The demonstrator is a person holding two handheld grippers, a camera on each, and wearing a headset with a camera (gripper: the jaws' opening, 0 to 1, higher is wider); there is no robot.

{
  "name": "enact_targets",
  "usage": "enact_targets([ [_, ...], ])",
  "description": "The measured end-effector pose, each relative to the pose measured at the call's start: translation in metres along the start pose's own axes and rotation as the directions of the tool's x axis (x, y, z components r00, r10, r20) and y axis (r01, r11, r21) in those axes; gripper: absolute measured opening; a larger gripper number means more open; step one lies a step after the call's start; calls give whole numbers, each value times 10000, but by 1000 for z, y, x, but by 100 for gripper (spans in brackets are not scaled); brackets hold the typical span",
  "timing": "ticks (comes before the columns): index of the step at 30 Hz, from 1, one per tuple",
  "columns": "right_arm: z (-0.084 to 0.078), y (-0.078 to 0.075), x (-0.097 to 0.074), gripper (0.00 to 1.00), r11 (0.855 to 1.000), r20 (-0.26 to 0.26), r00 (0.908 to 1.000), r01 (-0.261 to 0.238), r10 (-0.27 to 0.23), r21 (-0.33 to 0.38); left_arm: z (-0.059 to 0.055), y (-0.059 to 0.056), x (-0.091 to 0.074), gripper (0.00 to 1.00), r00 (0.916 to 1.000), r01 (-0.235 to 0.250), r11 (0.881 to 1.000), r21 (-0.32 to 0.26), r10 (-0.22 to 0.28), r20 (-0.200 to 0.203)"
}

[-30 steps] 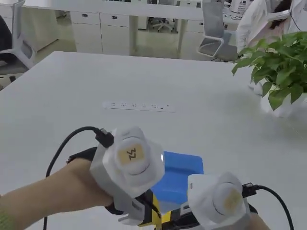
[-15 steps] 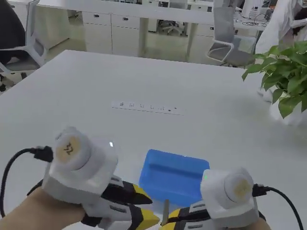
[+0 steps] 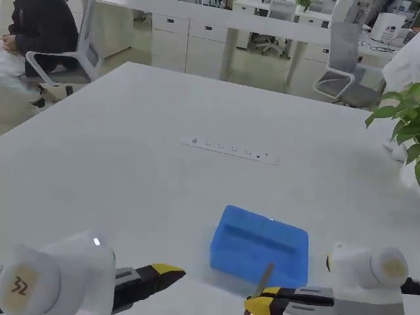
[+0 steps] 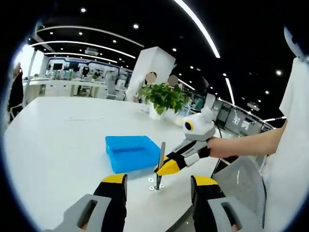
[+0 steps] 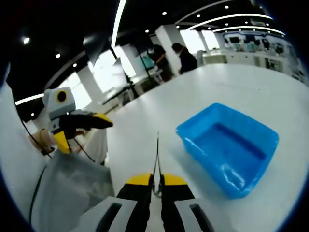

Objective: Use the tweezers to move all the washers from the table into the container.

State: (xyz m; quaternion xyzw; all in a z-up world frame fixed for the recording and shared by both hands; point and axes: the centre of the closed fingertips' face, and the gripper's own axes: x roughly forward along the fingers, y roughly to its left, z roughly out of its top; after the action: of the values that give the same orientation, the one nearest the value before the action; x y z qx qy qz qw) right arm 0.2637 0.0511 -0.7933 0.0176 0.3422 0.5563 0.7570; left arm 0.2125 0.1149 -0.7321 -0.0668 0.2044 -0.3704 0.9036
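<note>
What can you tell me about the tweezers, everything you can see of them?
The tweezers are a slim, grey, metal-looking pair, clamped between the shut, yellow-tipped jaws of the right tool. In the left gripper view they stand nearly upright. Their lower end points down at the white table, close to a few small washers lying just in front of the blue container. Whether that end touches the table or a washer is too small to tell.

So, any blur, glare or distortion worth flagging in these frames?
Head view: evenly lit, foreground soft. Left gripper view: strong fisheye bend, dark ceiling, washers tiny but legible. Right gripper view: blown-out windows behind, container sharp.
</note>
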Motion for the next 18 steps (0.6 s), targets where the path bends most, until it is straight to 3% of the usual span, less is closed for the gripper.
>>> enact_targets([
  [9, 38, -1, -26, 4, 9991, 1103, 9936, 220, -259, 370, -3, 11, 9, 74, 9891, -1450, 9831, 1115, 1414, 402],
  [12, 53, -9, -34, 4, 9978, 1561, 9865, 429, -502, 498, -6, 12, 11, 81, 9855, -1696, 9742, 1486, 1667, 317],
  [14, 63, -15, -39, 4, 9961, 1908, 9790, 601, -714, 642, -6, 15, 12, 85, 9806, -1954, 9594, 2033, 1943, 257],
  [16, 67, -21, -41, 4, 9947, 2004, 9758, 753, -880, 700, -6, 15, 13, 89, 9780, -2077, 9542, 2152, 2064, 287],
  [18, 71, -33, -43, 4, 9905, 2044, 9699, 1213, -1323, 653, -5, 17, 14, 95, 9767, -2144, 9528, 2150, 2101, 430],
])
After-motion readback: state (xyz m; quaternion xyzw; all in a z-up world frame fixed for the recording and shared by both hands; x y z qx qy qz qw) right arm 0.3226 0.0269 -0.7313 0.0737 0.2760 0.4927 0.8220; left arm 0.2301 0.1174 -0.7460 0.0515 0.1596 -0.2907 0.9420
